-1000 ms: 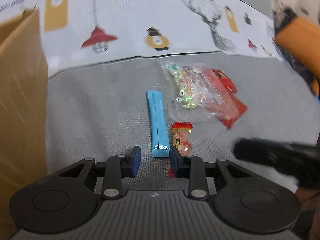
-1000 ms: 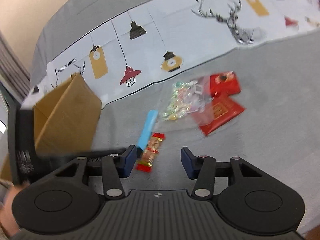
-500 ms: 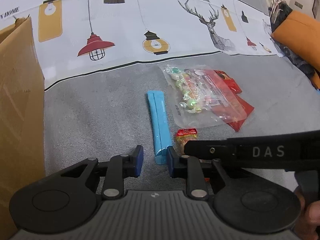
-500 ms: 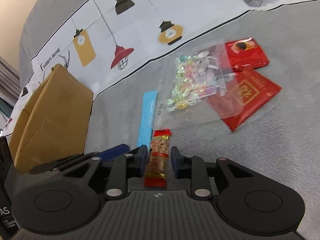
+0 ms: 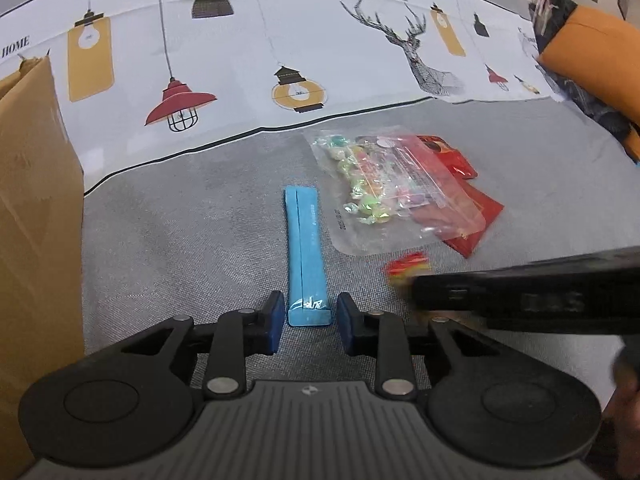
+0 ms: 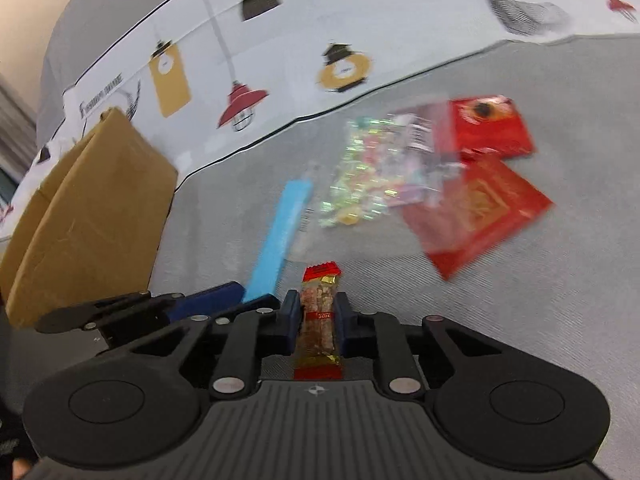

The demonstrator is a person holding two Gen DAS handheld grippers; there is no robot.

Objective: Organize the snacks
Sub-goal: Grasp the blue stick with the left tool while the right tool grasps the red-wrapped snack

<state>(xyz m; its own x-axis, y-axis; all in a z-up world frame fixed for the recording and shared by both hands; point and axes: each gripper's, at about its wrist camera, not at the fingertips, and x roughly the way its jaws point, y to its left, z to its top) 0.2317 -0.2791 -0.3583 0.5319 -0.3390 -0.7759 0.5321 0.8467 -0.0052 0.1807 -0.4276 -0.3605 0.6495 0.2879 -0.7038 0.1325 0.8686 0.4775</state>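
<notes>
Left wrist view: the left gripper (image 5: 307, 318) is spread open, its fingers either side of the near end of a blue stick pack (image 5: 306, 256) lying on grey fabric; a clear bag (image 5: 394, 192) holding wrapped candies overlaps red packets (image 5: 476, 216), and a cardboard box (image 5: 32, 208) stands at left. Right wrist view: the right gripper (image 6: 317, 326) is clenched on a red-and-gold snack bar (image 6: 319, 320), with the box's inside hidden.

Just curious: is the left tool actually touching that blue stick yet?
Apart. The left wrist view shows grey cloth between the blue stick and each side of the left gripper.
</notes>
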